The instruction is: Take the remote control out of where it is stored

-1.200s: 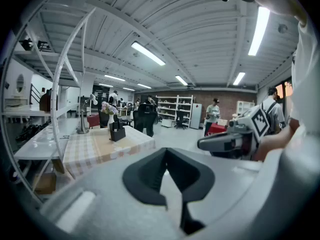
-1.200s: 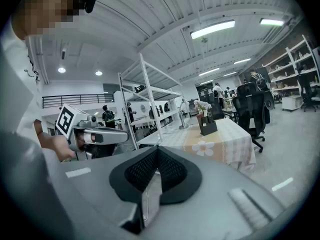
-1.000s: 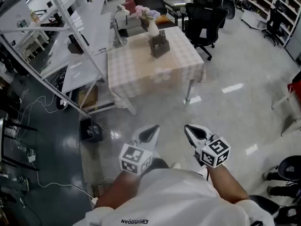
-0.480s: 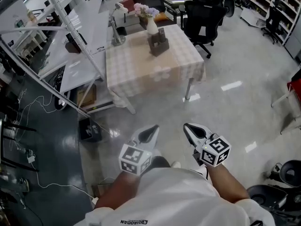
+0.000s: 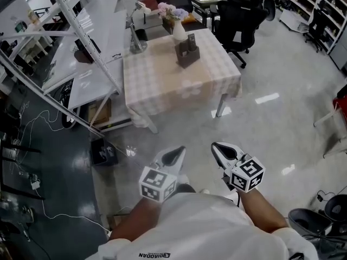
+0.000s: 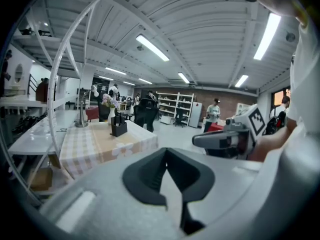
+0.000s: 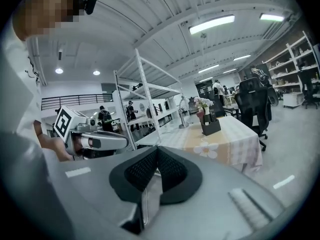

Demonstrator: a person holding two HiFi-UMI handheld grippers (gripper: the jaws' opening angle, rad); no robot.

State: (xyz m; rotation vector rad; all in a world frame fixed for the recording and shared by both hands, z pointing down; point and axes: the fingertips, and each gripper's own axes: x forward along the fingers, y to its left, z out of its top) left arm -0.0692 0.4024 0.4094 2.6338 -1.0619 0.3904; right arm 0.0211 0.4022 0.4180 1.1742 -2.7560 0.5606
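Left tongs (image 5: 179,148) and right tongs (image 5: 215,145) both clenched, empty, carried low, since nothing's in reach yet. The remote (image 5: 191,40) stands upright in its holder (image 5: 187,56) on the desk (image 5: 157,77), well apart.

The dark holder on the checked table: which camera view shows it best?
The head view: the dark holder stands clear, seen from above, beside the vase, with upright things inside. The right gripper view shows it from the side, far off. The left gripper view shows it tiny and dark.
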